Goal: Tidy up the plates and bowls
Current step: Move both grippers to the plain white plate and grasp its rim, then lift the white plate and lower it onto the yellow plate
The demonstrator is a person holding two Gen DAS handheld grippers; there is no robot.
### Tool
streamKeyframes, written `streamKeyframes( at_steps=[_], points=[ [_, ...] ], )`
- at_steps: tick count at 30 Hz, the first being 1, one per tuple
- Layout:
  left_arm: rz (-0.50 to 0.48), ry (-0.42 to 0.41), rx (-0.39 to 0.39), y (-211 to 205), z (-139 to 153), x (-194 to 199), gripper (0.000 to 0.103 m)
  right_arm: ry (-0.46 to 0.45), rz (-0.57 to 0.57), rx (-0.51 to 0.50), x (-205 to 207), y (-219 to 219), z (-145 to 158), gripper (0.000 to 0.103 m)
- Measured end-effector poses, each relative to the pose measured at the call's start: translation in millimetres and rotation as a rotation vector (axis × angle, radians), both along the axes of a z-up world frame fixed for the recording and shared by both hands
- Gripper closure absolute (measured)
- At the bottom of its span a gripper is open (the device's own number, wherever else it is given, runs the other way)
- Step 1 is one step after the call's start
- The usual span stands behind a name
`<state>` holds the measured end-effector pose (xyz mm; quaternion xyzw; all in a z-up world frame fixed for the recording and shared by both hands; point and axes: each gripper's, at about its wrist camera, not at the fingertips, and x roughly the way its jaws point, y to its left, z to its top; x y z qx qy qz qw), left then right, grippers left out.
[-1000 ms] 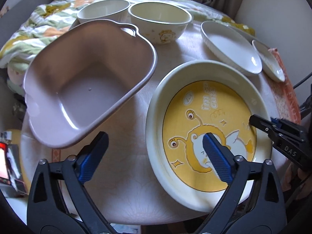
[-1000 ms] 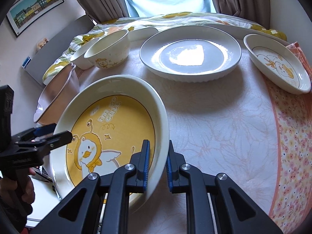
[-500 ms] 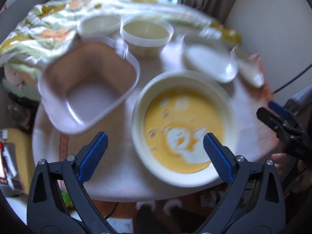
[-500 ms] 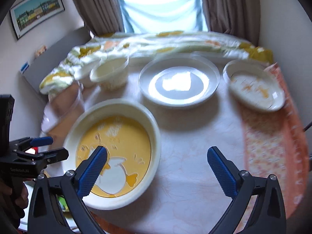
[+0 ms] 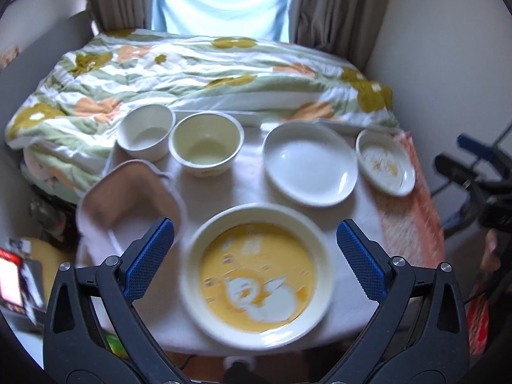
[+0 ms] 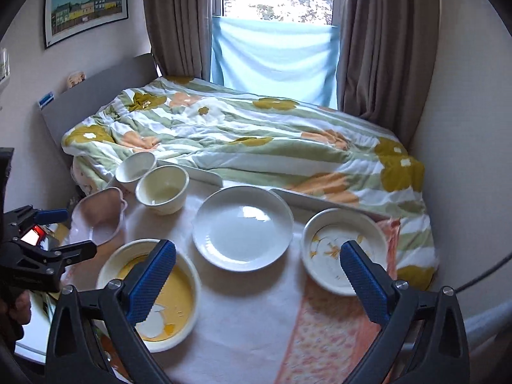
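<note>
Pink tub beside yellow plate; floral quilt behind table

A home bedroom: quilted bed, curtains, framed picture

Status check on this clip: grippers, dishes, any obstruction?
Left hand-held gripper open, empty. Right hand-held gripper open, empty. Yellow cartoon-print plate on table, unstacked. Nothing in the way.

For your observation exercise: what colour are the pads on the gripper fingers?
Blue pads on black fingers, clearest in the right wrist view.
</note>
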<state>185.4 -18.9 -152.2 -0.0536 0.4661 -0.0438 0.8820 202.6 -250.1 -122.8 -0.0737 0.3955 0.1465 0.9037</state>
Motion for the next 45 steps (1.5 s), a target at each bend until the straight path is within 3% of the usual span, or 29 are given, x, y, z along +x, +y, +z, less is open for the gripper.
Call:
streamKeyframes(
  at_steps=[4, 10, 13, 15, 17, 22, 24, 31, 34, 45],
  points=[
    [0.127, 0.011, -0.049, -21, -14, 22, 0.001, 0.075, 0.093, 0.002, 40, -17, -22, 0.001],
    [0.280, 0.088, -0.090, -37, -59, 69, 0.001, 0.202, 0.235, 0.030, 120, -29, -70, 0.002],
    [0.314, 0.162, -0.107, -41, -92, 97, 0.008, 0.273, 0.304, 0.005, 155, -21, -104, 0.018],
    [0.326, 0.202, -0.112, -43, -110, 110, 0.030, 0.314, 0.339, -0.014, 169, -16, -125, 0.035],
    [0.329, 0.240, -0.111, -46, -128, 124, 0.039, 0.351, 0.377, -0.021, 182, -12, -145, 0.043],
    [0.324, 0.288, -0.087, -57, -154, 145, 0.042, 0.385, 0.449, -0.024, 196, -6, -172, 0.068],
    [0.322, 0.302, -0.081, -60, -160, 148, 0.058, 0.388, 0.464, -0.023, 200, -5, -178, 0.068],
    [0.324, 0.306, -0.064, -64, -163, 152, 0.068, 0.411, 0.508, -0.015, 204, -2, -190, 0.081],
    [0.334, 0.308, -0.072, -59, -162, 152, 0.075, 0.407, 0.515, -0.015, 204, -2, -190, 0.082],
    [0.312, 0.295, 0.003, -70, -150, 152, 0.077, 0.413, 0.502, -0.010, 206, -3, -184, 0.083]
  ],
)
